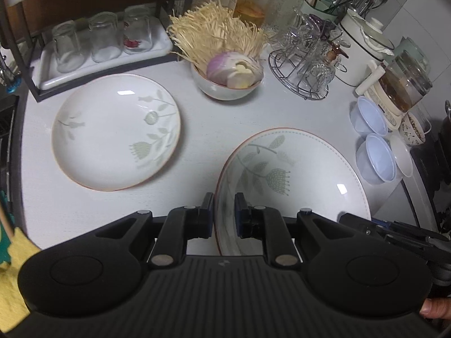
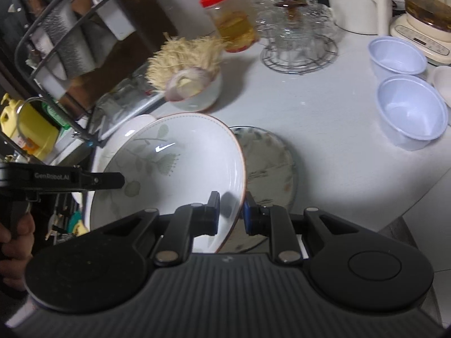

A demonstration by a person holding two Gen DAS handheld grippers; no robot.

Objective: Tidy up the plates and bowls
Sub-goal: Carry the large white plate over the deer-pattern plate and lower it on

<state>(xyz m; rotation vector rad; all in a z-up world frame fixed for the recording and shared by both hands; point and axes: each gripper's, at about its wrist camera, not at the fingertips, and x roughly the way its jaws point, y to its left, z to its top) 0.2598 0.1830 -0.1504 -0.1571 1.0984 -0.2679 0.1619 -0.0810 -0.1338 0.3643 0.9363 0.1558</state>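
A large oval white plate (image 1: 304,169) with a green floral print is held off the counter by both grippers. My left gripper (image 1: 224,205) is shut on its near left rim. My right gripper (image 2: 232,207) is shut on its opposite rim, and the plate shows tilted in the right wrist view (image 2: 169,169). A round floral plate (image 1: 115,132) lies flat on the white counter at the left. A darker patterned plate (image 2: 267,163) lies on the counter under the held plate. The left gripper's body (image 2: 70,180) shows at the left of the right wrist view.
A bowl with onion and straw-like stuff (image 1: 225,81) stands at the back centre. A tray of upturned glasses (image 1: 98,42), a red-lidded jar (image 1: 253,0), a wire rack of glassware (image 1: 304,64), two pale blue plastic bowls (image 1: 375,146) and kettles crowd the back and right.
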